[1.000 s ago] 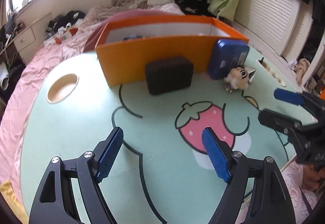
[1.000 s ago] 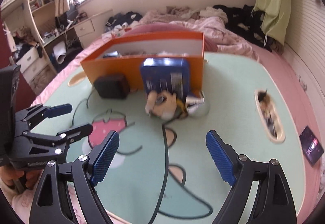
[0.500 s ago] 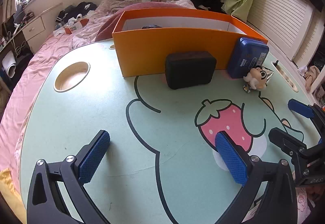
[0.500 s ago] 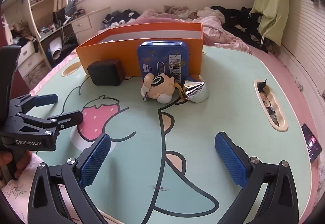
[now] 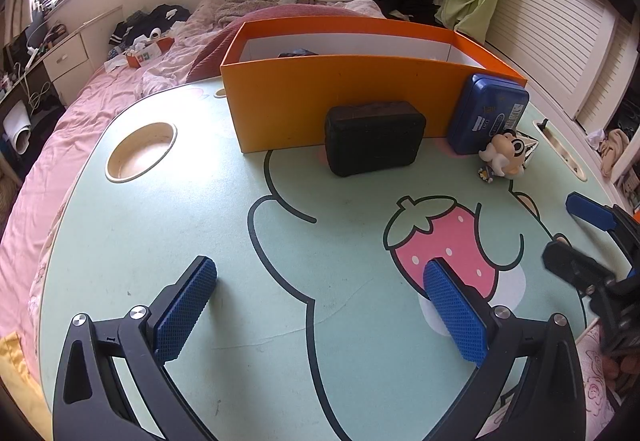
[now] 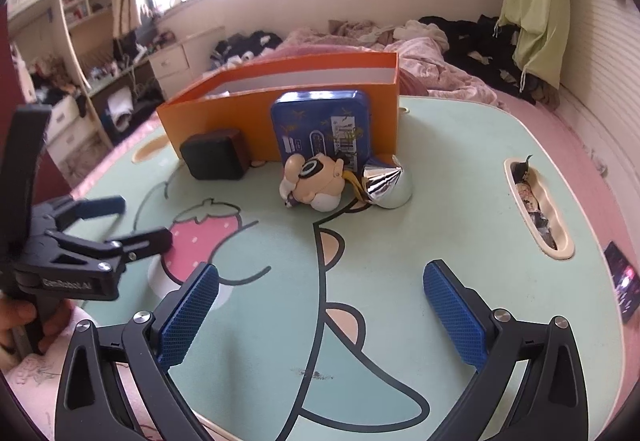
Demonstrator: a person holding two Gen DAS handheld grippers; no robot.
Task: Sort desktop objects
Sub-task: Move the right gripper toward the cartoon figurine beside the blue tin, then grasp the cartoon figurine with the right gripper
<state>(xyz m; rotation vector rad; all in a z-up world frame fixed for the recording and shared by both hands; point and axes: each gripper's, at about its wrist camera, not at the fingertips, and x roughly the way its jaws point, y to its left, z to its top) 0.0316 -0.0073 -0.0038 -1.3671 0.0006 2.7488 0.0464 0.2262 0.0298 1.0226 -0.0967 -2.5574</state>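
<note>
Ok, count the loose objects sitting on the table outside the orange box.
4. The black case and blue tin lean on the orange box; the cartoon figurine and silver cone lie before the tin. More may hide behind them.

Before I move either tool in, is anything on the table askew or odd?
Yes. The blue tin stands tilted on edge against the orange box rather than lying flat. The cartoon figurine lies toppled on its side in front of it, touching a silver cone. The black case sits squarely.
</note>
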